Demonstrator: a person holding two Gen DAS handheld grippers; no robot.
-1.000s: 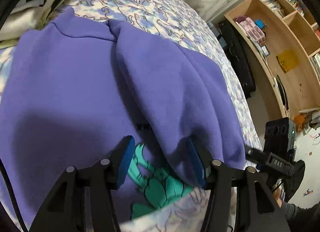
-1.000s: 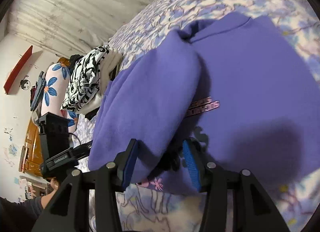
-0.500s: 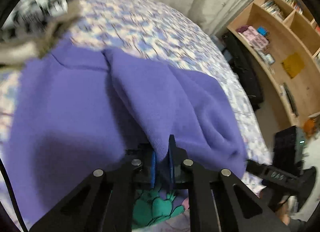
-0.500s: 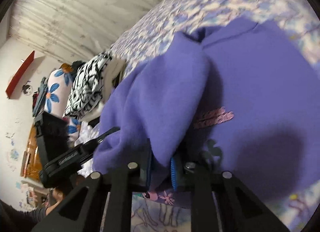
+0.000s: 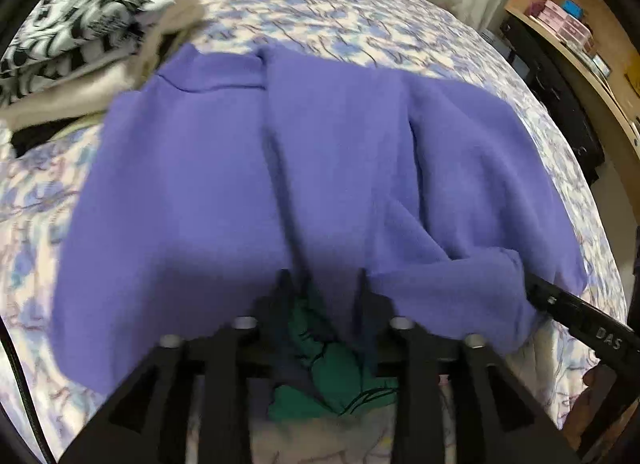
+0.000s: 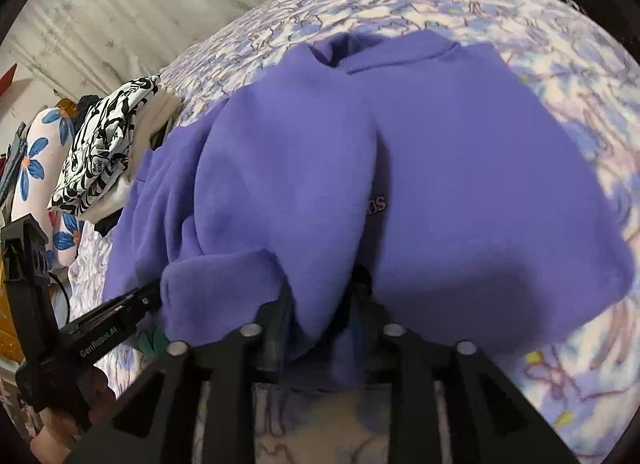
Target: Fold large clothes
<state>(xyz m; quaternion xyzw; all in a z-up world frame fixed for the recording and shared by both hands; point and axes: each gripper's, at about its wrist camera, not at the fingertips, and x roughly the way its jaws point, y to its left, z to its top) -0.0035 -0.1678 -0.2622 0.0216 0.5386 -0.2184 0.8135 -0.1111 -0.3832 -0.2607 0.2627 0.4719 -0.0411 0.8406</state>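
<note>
A purple sweatshirt (image 5: 320,168) lies on the floral bed, collar at the far end, both sleeves folded in over its body. A green print shows at the near hem. My left gripper (image 5: 323,288) stands over the near hem. Its jaws are opening, with the edge of a sleeve fold loose between them. In the right wrist view the sweatshirt (image 6: 460,184) fills the middle. My right gripper (image 6: 320,296) is opening too, and a thick sleeve fold still sits between its fingers. Each view shows the other gripper's black body at its side.
A stack of folded clothes with a black-and-white top piece (image 5: 80,24) sits at the far left of the bed (image 5: 340,24), seen also as the stack (image 6: 104,152). A flowered pillow (image 6: 36,156) lies beyond it. Wooden shelves (image 5: 580,44) stand to the right.
Half a second ago both grippers were shut on the sleeve folds. Now both sets of jaws stand apart, and both views have tilted up along the bed.
</note>
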